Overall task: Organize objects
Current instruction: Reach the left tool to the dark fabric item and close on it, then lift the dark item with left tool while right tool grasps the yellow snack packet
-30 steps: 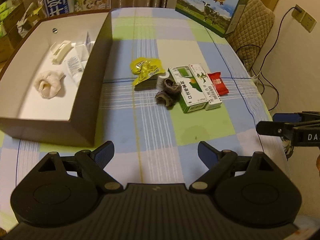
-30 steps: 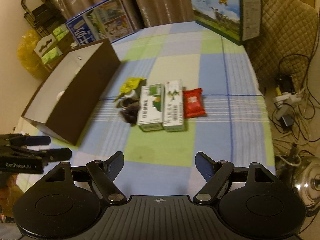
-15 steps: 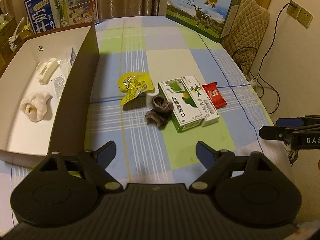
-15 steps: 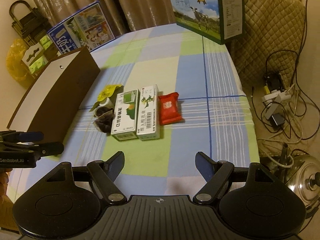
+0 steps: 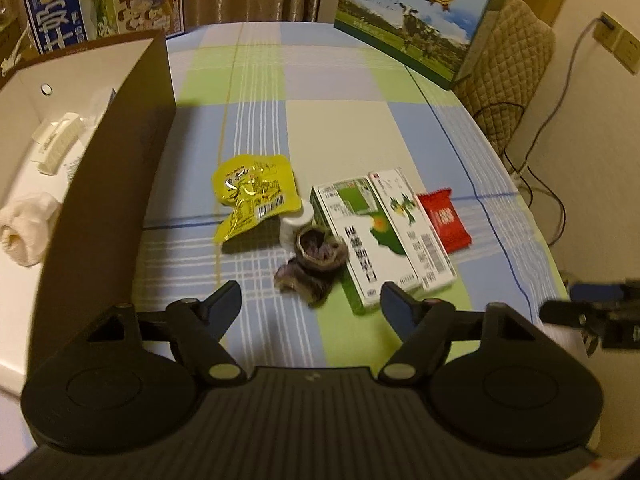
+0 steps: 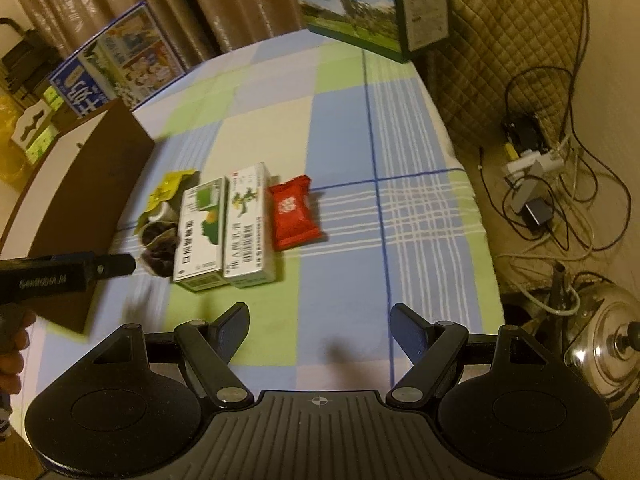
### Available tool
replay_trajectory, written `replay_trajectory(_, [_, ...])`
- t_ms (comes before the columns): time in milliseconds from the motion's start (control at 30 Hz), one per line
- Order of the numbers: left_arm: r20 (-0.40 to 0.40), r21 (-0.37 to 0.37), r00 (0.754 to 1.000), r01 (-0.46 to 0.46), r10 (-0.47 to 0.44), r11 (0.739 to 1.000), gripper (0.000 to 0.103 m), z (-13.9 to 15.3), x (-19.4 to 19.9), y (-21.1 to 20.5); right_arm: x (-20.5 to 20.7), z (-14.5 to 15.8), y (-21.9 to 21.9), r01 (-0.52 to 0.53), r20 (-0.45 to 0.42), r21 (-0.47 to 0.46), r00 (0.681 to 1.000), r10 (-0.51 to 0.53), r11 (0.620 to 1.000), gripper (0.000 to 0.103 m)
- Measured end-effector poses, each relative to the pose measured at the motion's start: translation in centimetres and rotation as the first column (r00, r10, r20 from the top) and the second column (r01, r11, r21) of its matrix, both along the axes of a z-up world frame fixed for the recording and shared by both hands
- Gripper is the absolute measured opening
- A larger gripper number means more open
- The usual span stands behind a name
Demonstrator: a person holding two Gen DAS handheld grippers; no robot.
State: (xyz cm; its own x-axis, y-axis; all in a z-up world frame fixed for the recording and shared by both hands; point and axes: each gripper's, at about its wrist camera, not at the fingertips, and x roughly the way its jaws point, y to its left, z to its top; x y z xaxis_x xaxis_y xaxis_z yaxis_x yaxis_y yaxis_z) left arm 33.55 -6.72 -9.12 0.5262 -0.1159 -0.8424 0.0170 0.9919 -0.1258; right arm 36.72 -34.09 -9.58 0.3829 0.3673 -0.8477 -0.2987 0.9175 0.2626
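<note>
On the checked tablecloth lie a yellow snack packet (image 5: 252,196), a small white bottle (image 5: 296,222), a dark rolled sock (image 5: 316,262), a green and white carton (image 5: 352,240), a second white carton (image 5: 412,224) and a red packet (image 5: 444,218). My left gripper (image 5: 310,306) hovers just short of the sock, its jaws closing with nothing between them. My right gripper (image 6: 318,326) stands open over bare cloth, nearer than the cartons (image 6: 224,228) and the red packet (image 6: 294,212). The brown box (image 5: 116,184) stands at left.
Inside the box lie a white rolled sock (image 5: 24,228) and a white comb-like piece (image 5: 56,142). Two milk cartons (image 5: 412,16) (image 5: 104,0) stand at the table's far edge. Right of the table are a quilted chair (image 6: 508,40), cables (image 6: 536,184) and a steel kettle (image 6: 604,332).
Both grippers have moved forward and lower toward the row of objects. The left gripper's fingers have drawn closer together and now sit near the dark sock.
</note>
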Motion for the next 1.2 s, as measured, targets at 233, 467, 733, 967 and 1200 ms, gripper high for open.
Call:
replay_trajectory(233, [0.002,-0.030,0.999,-0.037,0.037,0.999,0.066,-1.5,3.1,0.5,0.8,-1.0,-0.6,0.038,-0.035,-0.014,0.999,-0.039,0.999,0.076])
replay_trajectory(467, [-0.035,-0.055,0.998,-0.055,0.053,0.997,0.056,-3.7,4.3,0.3,1.2,-1.4,-0.9,0.059,-0.053,-0.021,0.997,-0.060,0.998,0.076])
replay_trajectory(733, [-0.006,-0.136,1.000,-0.014,0.013,0.991,0.027,-4.2,3.4,0.4,1.4,-1.7,-1.0,0.068,-0.063,-0.029,0.996,-0.069,0.997,0.076])
replay_trajectory(967, [0.012,-0.122,1.000,0.001,0.000,0.992,0.011,-3.4,2.4,0.5,1.3,-1.5,-0.8,0.056,-0.055,-0.024,0.997,-0.057,0.998,0.076])
replay_trajectory(1200, [0.044,-0.130,0.999,-0.004,0.010,0.992,0.009,-0.8,-0.1,1.4,0.9,-0.8,-0.4,0.033,-0.036,-0.006,0.999,-0.033,0.999,0.076])
